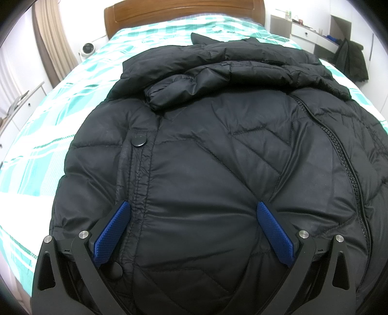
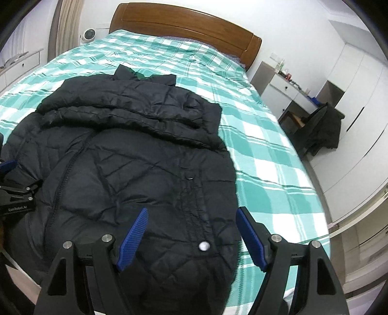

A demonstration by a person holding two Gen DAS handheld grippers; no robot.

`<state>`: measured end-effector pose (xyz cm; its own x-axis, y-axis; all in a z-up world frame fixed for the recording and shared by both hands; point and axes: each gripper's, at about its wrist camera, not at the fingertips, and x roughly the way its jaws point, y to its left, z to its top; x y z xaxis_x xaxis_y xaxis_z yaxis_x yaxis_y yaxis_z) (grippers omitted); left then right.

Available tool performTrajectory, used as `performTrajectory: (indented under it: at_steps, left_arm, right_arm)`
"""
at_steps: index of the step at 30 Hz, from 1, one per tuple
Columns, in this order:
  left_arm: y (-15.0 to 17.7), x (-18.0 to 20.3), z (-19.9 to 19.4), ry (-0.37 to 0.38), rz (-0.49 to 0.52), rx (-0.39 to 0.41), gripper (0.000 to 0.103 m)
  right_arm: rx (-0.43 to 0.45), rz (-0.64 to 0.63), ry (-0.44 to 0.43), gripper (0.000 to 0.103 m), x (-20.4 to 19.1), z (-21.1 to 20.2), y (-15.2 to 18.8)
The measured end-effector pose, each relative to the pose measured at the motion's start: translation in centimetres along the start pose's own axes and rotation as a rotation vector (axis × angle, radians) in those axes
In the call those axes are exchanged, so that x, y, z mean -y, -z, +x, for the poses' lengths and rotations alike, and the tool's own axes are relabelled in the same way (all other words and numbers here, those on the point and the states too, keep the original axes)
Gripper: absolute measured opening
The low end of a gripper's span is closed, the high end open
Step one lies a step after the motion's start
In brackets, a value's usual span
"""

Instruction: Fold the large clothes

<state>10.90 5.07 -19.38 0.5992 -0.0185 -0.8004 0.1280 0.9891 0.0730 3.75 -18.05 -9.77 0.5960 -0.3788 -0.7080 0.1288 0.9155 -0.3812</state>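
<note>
Black puffer jacket (image 1: 218, 155) spread on green checked bed (image 1: 60, 101), left tongs (image 1: 194, 208) wide apart above its front, wooden headboard (image 1: 184, 14) behind

A black quilted puffer jacket (image 1: 218, 157) lies flat on a green-and-white checked bed (image 2: 266, 155), sleeves folded across its upper body and collar toward the headboard. Its snap-button placket runs just inside the left claw (image 1: 192, 208)'s left pad; the open zipper edge lies right of it. The right claw (image 2: 191, 213) hangs above the jacket's right hem edge.

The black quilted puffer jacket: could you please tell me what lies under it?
The black quilted puffer jacket lies on a green-and-white checked bedsheet. Whatever is beneath its padding is covered.
</note>
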Motion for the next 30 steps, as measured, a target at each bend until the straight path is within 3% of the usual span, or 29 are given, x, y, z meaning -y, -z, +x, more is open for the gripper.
performTrajectory:
  at_steps: [8,11,13,15,18,21,25,27,30]
  left_arm:
    - [0.0,0.0,0.0,0.001,0.001,-0.002,0.102]
    - [-0.4,-0.2,-0.6,0.017,0.002,-0.045,0.102]
    - [-0.5,-1.1,-2.3,0.071,-0.012,-0.101,0.102]
    - [0.1,-2.9,-4.8,0.13,-0.038,-0.09,0.102]
    - [2.1,-6.8,-7.9,0.127,-0.095,-0.076,0.102]
    - [5.0,-10.8,-9.0,0.145,-0.196,-0.124,0.102]
    - [8.5,-12.2,-8.0,0.262,-0.319,-0.204,0.102]
    - [9.6,-11.2,-6.6,0.261,-0.323,-0.254,0.102]
    - [9.6,-9.9,-5.9,0.21,-0.269,-0.254,0.102]
  right_arm:
    - [0.031,-0.026,0.051,0.077,0.2,-0.7,0.0]
    - [0.034,-0.029,0.039,0.077,0.4,-0.8,0.1]
    - [0.023,-0.026,-0.032,0.077,1.6,-0.4,0.4]
    - [-0.004,0.015,-0.116,0.077,3.9,0.4,1.3]
    - [-0.085,0.132,-0.226,0.077,8.5,2.6,3.8]
    - [-0.211,0.25,-0.399,0.077,11.8,5.2,7.5]
    - [-0.293,0.303,-0.567,0.077,11.4,7.0,11.7]
    - [-0.308,0.3,-0.62,0.077,10.4,7.2,12.5]
    - [-0.285,0.283,-0.692,0.076,8.8,6.9,12.7]
